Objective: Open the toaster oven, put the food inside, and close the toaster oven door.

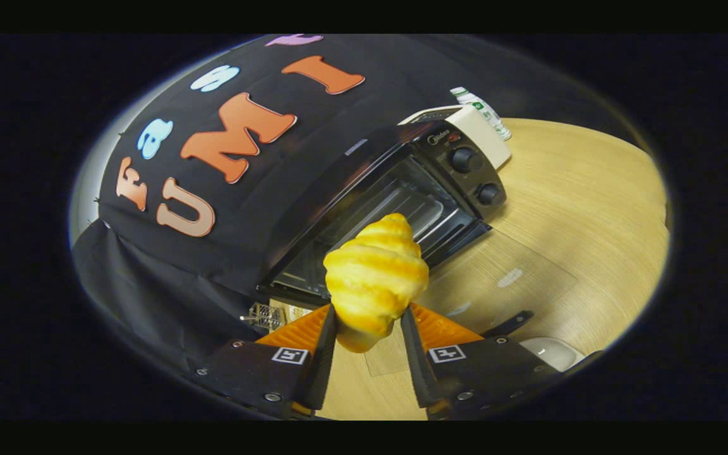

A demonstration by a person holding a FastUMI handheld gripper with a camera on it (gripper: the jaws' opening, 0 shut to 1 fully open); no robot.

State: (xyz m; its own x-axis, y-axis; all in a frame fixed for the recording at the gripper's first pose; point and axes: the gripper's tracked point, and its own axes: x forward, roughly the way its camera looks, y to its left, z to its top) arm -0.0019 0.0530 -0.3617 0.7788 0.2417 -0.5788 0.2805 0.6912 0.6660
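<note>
Gripper (367, 338): its two fingers are closed partway on a croissant, one pressing each side of the lower end.
Croissant (376, 278): golden and ridged, held between the fingers with the pointed end rising beyond them; the bottom tip hangs just below the grip, above the desk.
Toaster oven (402, 196): black, lying beyond the croissant, with the cavity open and facing the fingers. The croissant covers part of the opening.
Oven door (503, 278): clear glass, folded down flat over the desk toward the fingers; hard to make out except by its edges and reflections. Its dark handle (508, 323) lies just beside the right finger.
Oven inside: a wire rack (414, 212) is visible; deeper parts are dim.
Knobs (465, 159): two round dials on the panel at the oven's far end.
Behind the oven: a white boxy thing (481, 129) and a bottle (484, 114) with a green label, both partly hidden.
Desk (579, 208): pale wood, with open room to the right of the door.
Cut off: a white rounded object (550, 351) behind the right finger, and a small wire item (267, 315) by the left finger, unclear.
</note>
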